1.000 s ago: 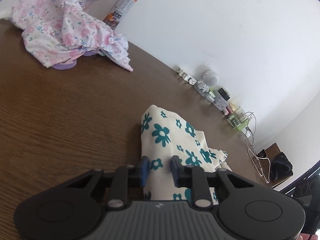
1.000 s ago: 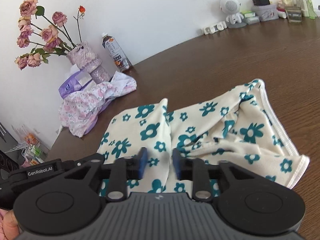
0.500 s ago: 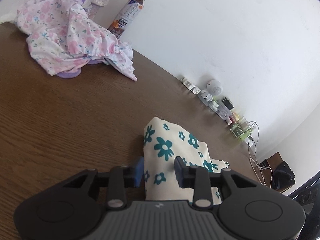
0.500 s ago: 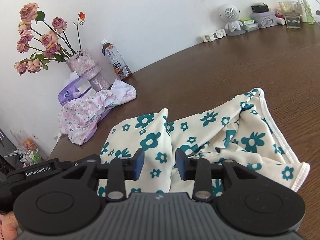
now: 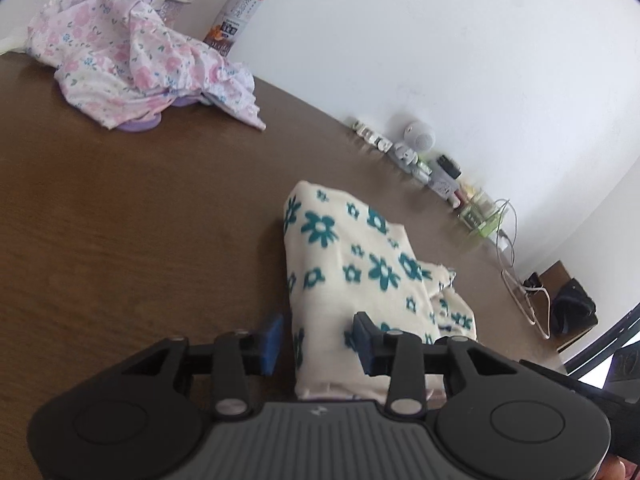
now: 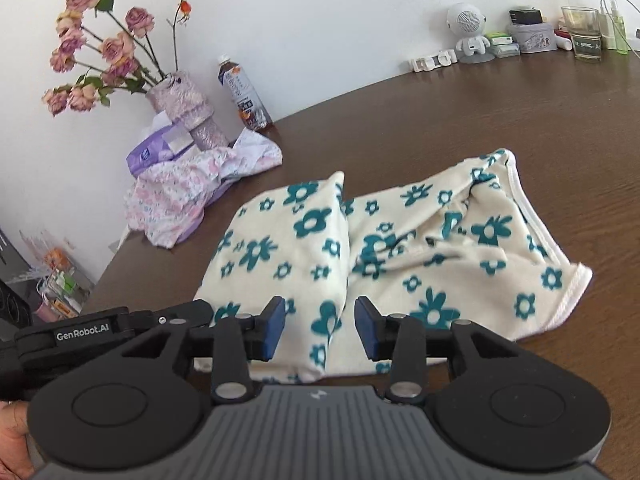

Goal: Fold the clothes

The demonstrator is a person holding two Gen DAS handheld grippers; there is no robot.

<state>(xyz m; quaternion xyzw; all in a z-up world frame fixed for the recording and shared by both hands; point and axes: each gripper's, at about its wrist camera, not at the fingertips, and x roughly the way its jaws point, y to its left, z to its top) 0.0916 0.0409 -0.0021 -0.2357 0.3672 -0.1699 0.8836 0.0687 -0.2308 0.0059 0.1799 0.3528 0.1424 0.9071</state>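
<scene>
**Two open grippers over one soft, limp garment**

Broadest in view is the brown wooden table point(image 6: 460, 120), which carries everything. On it, nearest the cameras, lies the cream garment with teal flowers point(image 6: 400, 248), part-folded: a flatter panel on one side, a rumpled heap with a white-bound hem on the other. It looks light, fleecy and wholly limp, so it will probably sag and drag rather than hold a shape, and a single layer may slip out of a shallow pinch. The bound hem and the thick folded edge nearest the grippers seem the surest places to take hold.

Farther back sits a crumpled pink floral garment point(image 5: 132, 60), well apart, beside a vase of dried roses point(image 6: 184, 108) and a drink bottle point(image 6: 244, 96).

Smaller again: the right gripper point(image 6: 320, 326) hangs over the near fold with its jaws apart, gripping nothing. The left gripper point(image 5: 318, 342) straddles the near edge of the cloth, jaws likewise spread and unclamped.
</scene>
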